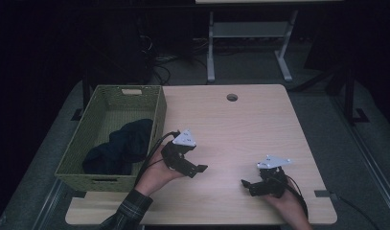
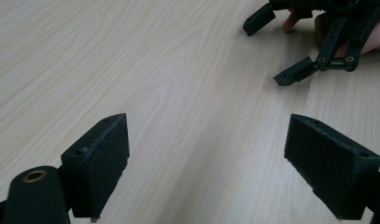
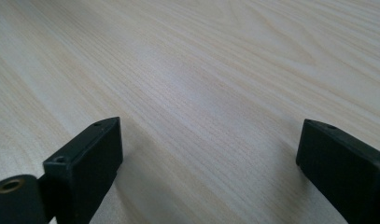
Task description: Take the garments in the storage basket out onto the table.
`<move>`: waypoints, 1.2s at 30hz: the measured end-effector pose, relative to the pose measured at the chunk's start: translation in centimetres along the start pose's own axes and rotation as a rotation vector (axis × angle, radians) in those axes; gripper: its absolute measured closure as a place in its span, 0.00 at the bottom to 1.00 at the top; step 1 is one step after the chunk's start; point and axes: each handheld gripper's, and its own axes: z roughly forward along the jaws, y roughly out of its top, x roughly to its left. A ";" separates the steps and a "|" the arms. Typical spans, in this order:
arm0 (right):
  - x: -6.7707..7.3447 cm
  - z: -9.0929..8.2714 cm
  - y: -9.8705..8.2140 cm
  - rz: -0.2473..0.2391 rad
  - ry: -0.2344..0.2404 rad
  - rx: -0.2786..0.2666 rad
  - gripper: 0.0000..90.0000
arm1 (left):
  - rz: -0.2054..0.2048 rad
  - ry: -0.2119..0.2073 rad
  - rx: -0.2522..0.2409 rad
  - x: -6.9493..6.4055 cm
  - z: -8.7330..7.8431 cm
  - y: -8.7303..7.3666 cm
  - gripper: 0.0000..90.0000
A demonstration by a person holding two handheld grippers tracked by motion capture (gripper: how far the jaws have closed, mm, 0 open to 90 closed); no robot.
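Nearest the lens in the left gripper view, the left gripper [image 2: 207, 172] has its two black padded fingers [image 2: 101, 161] spread wide with nothing between them, bare pale wood of the desk [image 2: 145, 70] running between and beyond them. Ahead of those fingers and off to their right, the right gripper [image 2: 271, 46] shows as well, likewise wide and empty, with the person's hand behind it. The right gripper view gives much the same: the right gripper [image 3: 208, 163] with its fingers [image 3: 85, 163] far apart, holding nothing, only wood grain in front. The high view supplies what neither of these carries: a dark cloth [image 1: 120, 146] lies bunched in a green woven basket [image 1: 156, 91] at the desk's left edge, its long axis running from near the fingers away toward the basket's far end. It sits just beside and behind the left gripper [image 1: 195, 170], on the side away from where those fingers point, since they aim toward the right gripper [image 1: 247, 184] across the middle of the desk. The left hand [image 1: 156, 173] is clearly the nearer one, almost against the basket wall; the right is well apart from it. By my reading, reaching the cloth calls for the left gripper to turn back and rise over the basket rim, as both sets of fingers now face away from it.
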 end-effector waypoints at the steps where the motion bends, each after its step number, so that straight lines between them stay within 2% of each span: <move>1: 0.0 0.0 0.0 0.000 0.000 0.000 0.07 | 0.003 0.000 0.006 0.1 -0.2 0.1 0.15; 6: 0.0 0.0 0.0 -0.001 0.000 0.000 0.08 | 0.000 -0.007 -0.007 0.6 -1.0 0.8 0.15; 20: 0.0 0.0 0.0 0.002 -0.004 0.003 0.07 | 0.009 -0.034 0.012 2.0 -2.5 1.9 0.16; 30: 0.0 0.0 0.0 -0.003 -0.005 0.000 0.07 | -0.010 -0.006 0.022 3.1 -4.4 1.9 0.16; 36: 0.0 0.0 0.0 -0.003 -0.006 0.000 0.07 | -0.013 0.018 0.045 3.7 -5.3 1.8 0.16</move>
